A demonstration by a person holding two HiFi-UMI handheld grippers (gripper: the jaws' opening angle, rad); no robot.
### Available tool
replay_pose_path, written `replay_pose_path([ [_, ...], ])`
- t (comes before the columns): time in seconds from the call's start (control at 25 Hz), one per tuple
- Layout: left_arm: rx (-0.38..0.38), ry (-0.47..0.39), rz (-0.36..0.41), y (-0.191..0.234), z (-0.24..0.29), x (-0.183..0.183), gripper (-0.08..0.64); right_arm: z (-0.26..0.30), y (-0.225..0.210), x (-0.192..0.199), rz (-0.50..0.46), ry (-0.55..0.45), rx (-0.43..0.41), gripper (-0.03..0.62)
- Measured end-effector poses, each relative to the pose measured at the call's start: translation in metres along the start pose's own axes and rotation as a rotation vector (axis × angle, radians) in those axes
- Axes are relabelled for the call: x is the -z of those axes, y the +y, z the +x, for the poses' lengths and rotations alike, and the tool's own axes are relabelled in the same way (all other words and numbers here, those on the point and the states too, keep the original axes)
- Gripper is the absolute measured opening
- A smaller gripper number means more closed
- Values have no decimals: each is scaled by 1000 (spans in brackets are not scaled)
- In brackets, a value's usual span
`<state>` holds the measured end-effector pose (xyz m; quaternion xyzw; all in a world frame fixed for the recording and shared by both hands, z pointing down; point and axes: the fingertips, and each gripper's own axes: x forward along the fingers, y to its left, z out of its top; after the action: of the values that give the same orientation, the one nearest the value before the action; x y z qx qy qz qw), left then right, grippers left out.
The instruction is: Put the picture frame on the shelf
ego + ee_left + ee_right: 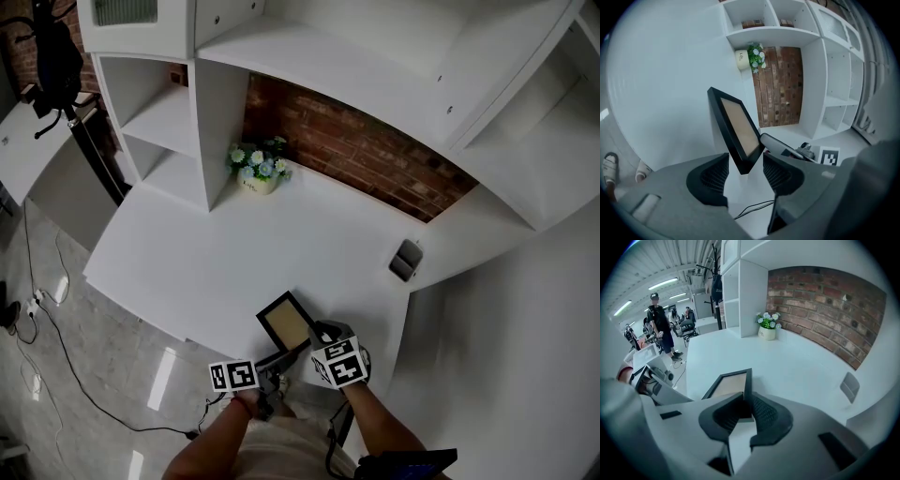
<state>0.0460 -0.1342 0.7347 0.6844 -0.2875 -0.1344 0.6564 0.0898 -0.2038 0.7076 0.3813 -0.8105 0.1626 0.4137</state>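
— Where's the picture frame (pixel 288 322)?
— Lower centre of the head view, at the white desk's (pixel 216 262) near edge — the right gripper (pixel 746 409) pinches its rim.
— The left gripper (pixel 744 169)?
— Spread wide (the frame's corner sits between its jaws, unpressed).

The slim black rectangular picture frame (pixel 286 322) with a plain tan panel sits at the lower centre of the head view, turned diamond-wise with one corner pointing to the upper part of the picture. Its right-hand edge is pinched between the pads of the right gripper (pixel 744 411). Its nearest corner stands in the gap of the left gripper (pixel 745 173), whose jaws are spread wide (neither pad presses on it). The white boxy shelf unit (pixel 217 112) of open compartments fills the upper left and top of the head view, well apart from the frame.
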Motion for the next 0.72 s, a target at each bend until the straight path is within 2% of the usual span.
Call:
replay_pose_path([
  [0.2, -4, 3, -8, 1, 2, 0, 211, -2, 0, 1, 15, -4, 4, 66],
  [0.36, 31, -14, 13, -9, -2, -5, 154, -10, -3, -5, 27, -32, 6, 66],
  [0.52, 87, -33, 56, -34, -11, -18, 137, -29, -4, -24, 42, -107, 8, 66],
  [0.72, 157, -42, 152, -89, -29, -44, 106, -65, -4, -66, 56, -234, 15, 66],
])
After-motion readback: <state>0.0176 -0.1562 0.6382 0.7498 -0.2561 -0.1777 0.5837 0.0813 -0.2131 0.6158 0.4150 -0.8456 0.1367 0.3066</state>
